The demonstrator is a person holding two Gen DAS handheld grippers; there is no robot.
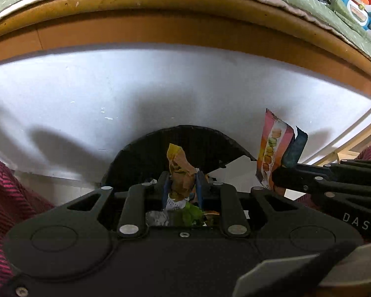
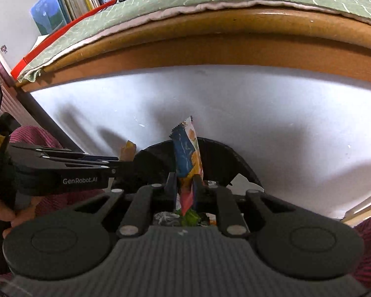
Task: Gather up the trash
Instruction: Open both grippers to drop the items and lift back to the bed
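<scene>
Left wrist: my left gripper [image 1: 183,185] clenched on crumpled yellow wrapper [image 1: 179,170], right above black bin [image 1: 136,156]. My right gripper [image 2: 185,185] pinches macaron wrapper [image 2: 188,158] over same bin [image 2: 235,158]. Bin already holds trash [image 1: 193,212]. Left: drop both.

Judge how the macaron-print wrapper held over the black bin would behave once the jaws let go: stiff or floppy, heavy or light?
The macaron wrapper stands upright above the right gripper, so it probably has some stiffness. It looks thin and empty, likely very light, and may flutter rather than drop straight into the bin.
</scene>
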